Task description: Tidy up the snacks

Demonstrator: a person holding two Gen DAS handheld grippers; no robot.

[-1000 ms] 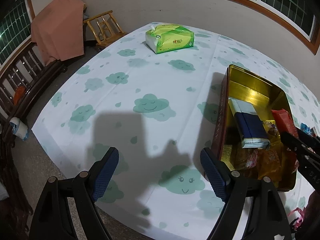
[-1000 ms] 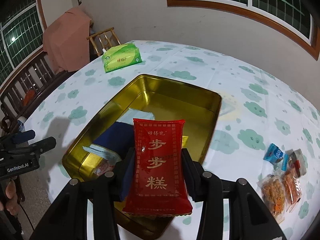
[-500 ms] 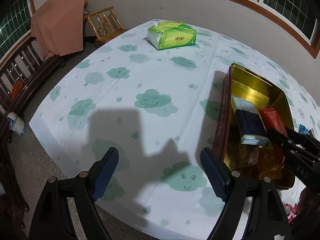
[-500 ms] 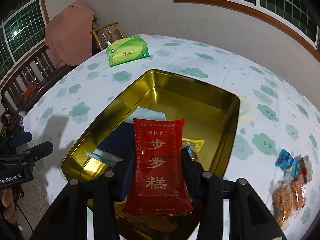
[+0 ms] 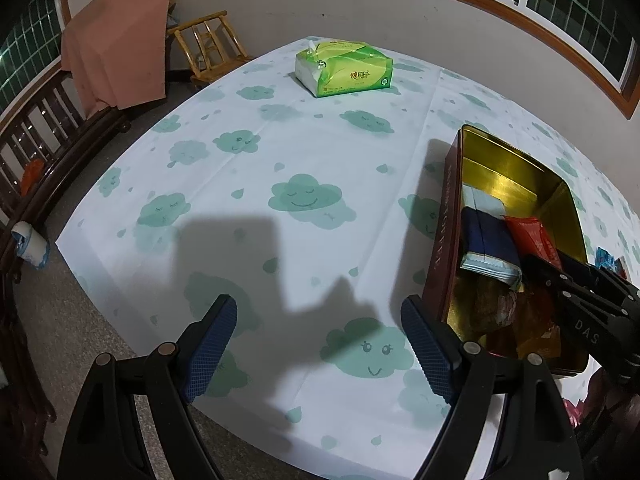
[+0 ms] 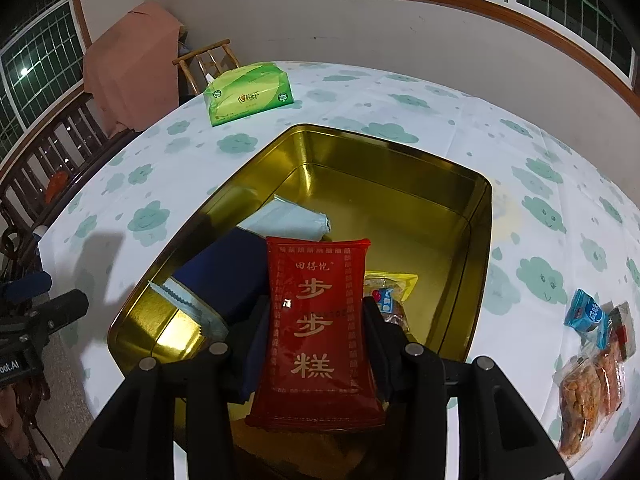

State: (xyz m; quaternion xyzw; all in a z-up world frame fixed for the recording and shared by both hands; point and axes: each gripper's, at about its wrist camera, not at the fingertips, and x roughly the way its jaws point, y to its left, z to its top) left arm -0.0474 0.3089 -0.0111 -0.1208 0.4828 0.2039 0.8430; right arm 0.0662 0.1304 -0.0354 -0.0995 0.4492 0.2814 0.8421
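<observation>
My right gripper is shut on a red snack packet with gold characters, held over the near end of a gold tin. Inside the tin lie a dark blue packet, a pale blue packet and a yellow-edged snack. The left wrist view shows the tin at the right with the red packet above it. My left gripper hangs open over the cloud-print tablecloth left of the tin, with nothing between its fingers.
A green tissue pack lies at the table's far side. Several loose snack packets sit on the cloth right of the tin. A wooden chair and a bench with a pink cloth stand beyond the table's left edge.
My right gripper with the red packet has moved forward and lower over the tin. The left gripper has stayed put.
</observation>
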